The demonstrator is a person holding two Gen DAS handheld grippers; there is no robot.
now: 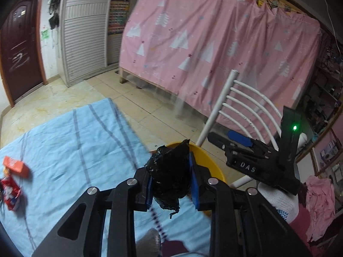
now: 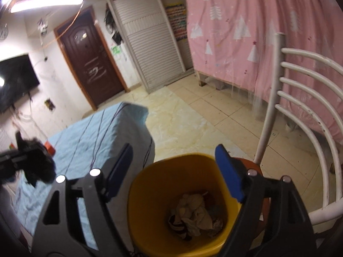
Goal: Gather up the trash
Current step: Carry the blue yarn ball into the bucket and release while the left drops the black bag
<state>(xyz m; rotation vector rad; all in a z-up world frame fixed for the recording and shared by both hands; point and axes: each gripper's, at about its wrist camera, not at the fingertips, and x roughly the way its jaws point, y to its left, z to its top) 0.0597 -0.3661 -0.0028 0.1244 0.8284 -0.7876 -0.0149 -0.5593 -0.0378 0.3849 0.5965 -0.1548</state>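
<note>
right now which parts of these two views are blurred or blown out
Left wrist view: the pink curtain and blue cloth's edge smear with motion, while the black bag in the left gripper stays sharp. Right wrist view: the ceiling light is blown out, the left gripper is blurred, the yellow bin is clear; both bend straight lines.

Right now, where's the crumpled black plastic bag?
The black plastic bag is pinched in the left claw, low centre in the left wrist view, over the blue cloth's edge, just before the yellow bin.
</note>
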